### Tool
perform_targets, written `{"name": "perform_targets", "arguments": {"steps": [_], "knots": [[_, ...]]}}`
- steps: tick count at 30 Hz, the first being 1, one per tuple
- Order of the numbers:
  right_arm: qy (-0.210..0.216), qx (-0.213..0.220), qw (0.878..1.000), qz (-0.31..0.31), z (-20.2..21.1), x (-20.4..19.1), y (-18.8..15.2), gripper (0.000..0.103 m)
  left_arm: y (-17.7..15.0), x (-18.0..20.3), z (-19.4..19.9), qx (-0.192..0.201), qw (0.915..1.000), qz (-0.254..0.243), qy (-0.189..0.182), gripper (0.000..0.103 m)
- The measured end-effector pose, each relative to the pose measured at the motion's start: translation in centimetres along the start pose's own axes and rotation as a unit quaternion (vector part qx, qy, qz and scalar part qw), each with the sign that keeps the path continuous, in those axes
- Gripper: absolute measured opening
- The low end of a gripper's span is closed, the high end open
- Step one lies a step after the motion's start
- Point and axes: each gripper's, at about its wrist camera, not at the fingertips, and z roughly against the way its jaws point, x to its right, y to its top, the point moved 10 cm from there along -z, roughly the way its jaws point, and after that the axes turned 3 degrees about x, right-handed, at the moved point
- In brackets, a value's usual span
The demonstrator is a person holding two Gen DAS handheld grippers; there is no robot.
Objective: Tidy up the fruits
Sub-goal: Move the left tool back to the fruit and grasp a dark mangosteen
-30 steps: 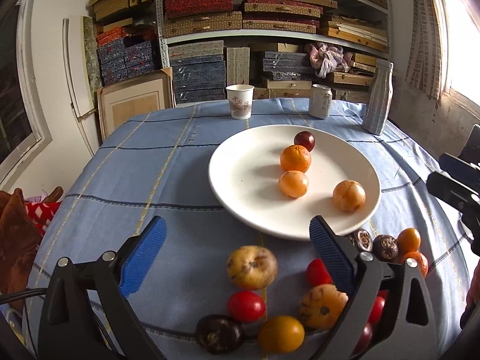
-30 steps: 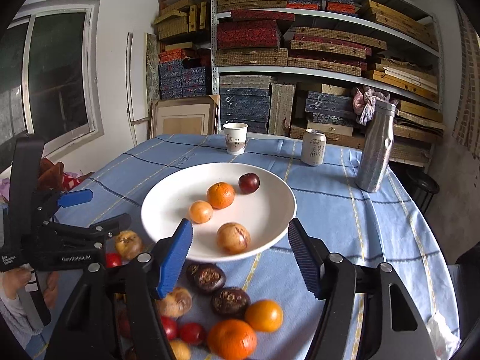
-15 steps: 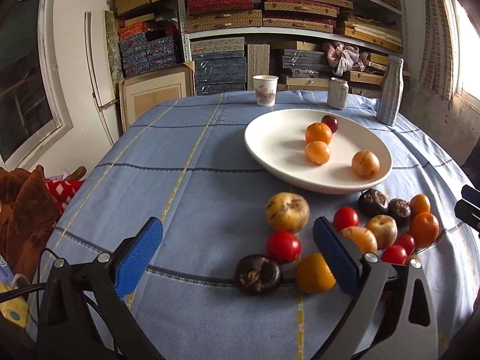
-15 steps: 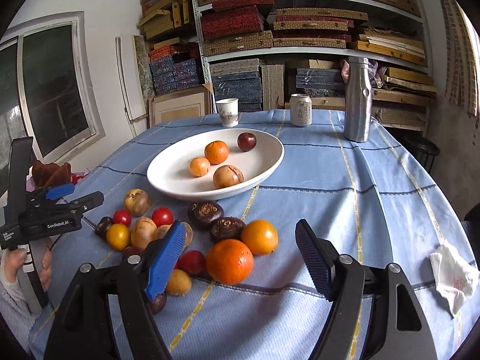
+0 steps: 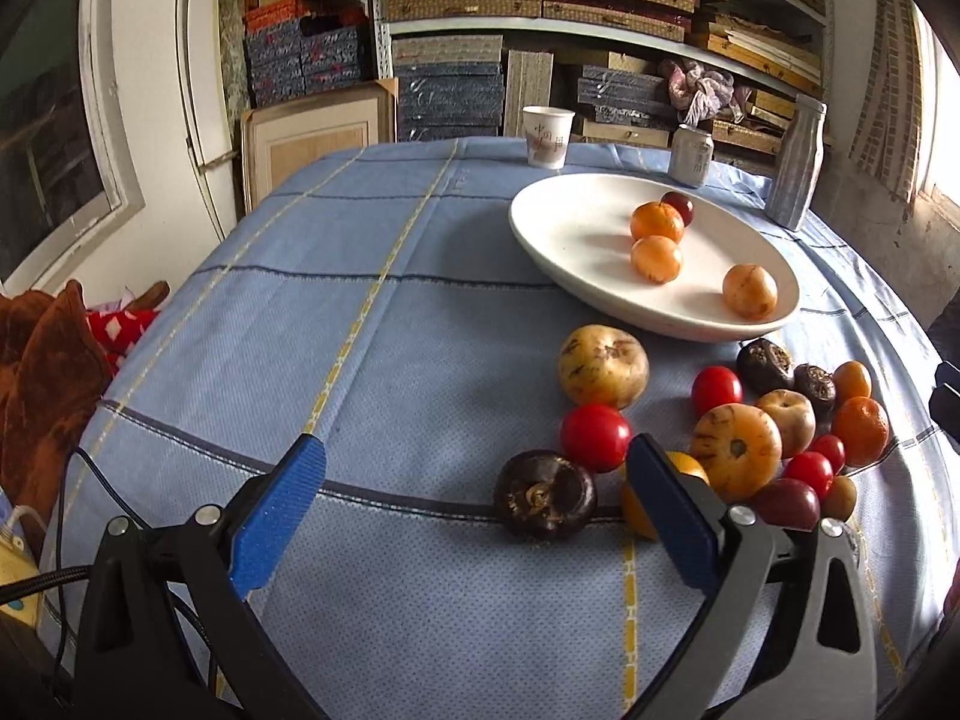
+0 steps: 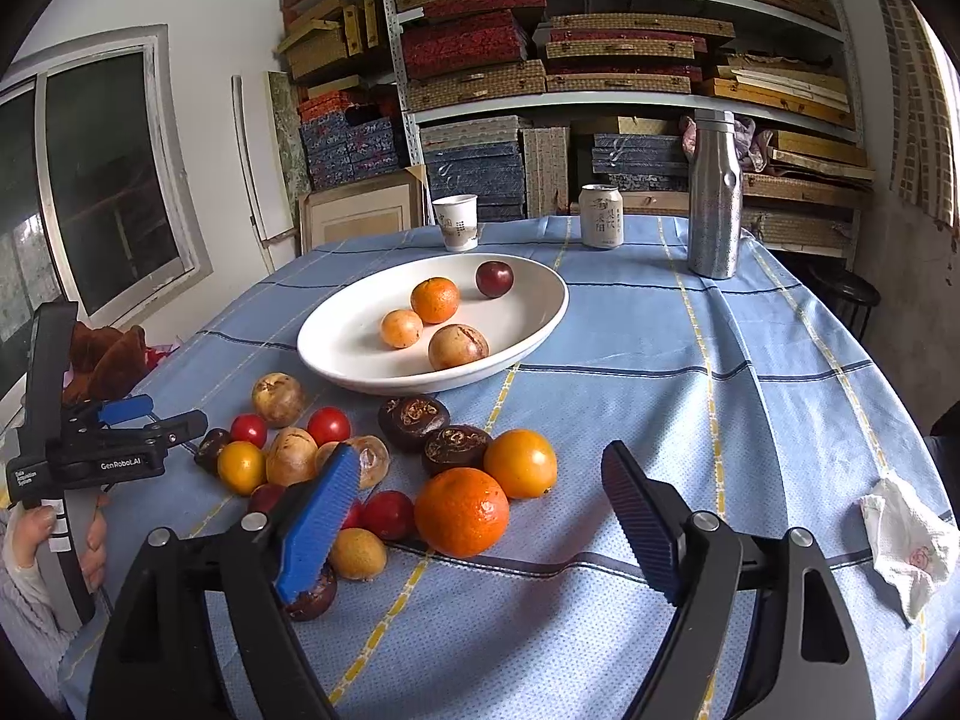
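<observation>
Shelves stacked with patterned boxes [image 6: 480, 54] fill the back wall, and in front of them a round table under a blue checked cloth [image 5: 336, 324] carries everything. At its far edge stand a paper cup [image 6: 455, 222], a drinks can [image 6: 601, 216] and a silver bottle [image 6: 714, 192]. On the white plate [image 6: 354, 336] sit four fruits: an orange one, a smaller orange one, a brownish one and a dark red one at the back. On the cloth just in front of the plate lies the loose pile of fruit [image 6: 384, 468]: red tomatoes, dark wrinkled ones, yellow-brown ones and, nearest, a big orange [image 6: 461, 511]. The right gripper [image 6: 480, 516] hangs low over the near side of the pile, its jaws just widened and standing well apart, the orange framed between them but clear of both pads. The left gripper [image 5: 474, 516] comes in from the other side, fingers spread wide with nothing pinched; a dark wrinkled fruit [image 5: 545, 493] lies on the cloth between them, touching neither. In the right view that gripper shows at the left edge, a hand [image 6: 60, 534] wrapped round its handle. A crumpled white tissue [image 6: 906, 540] lies off to the right.
</observation>
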Motion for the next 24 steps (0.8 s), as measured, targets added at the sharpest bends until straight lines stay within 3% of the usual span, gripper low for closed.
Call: {"name": "perform_targets", "arguments": {"steps": [14,20,22,23,24], "knots": [[0.002,-0.003,1.0,0.003,-0.1,-0.1,-0.3,0.085,-1.9,0.1,-1.4,-0.053,0.9984,-0.013,-0.013,0.098],[0.005,-0.004,1.0,0.007,0.0,-0.4,-0.3,0.085,-1.8,0.4,-1.9,-0.058,0.9972,0.001,-0.047,0.098],[0.005,-0.005,1.0,0.005,0.0,-0.4,-0.4,0.085,-1.8,0.9,-2.0,-0.057,0.9965,-0.005,-0.06,0.083],[0.005,-0.006,1.0,0.005,0.0,-0.4,-0.3,0.085,-1.9,1.2,-2.2,-0.062,0.9961,-0.009,-0.063,0.065],[0.005,-0.006,1.0,0.004,0.0,-0.4,-0.4,0.085,-2.1,1.6,-2.6,-0.072,0.9946,-0.013,-0.074,0.056]]}}
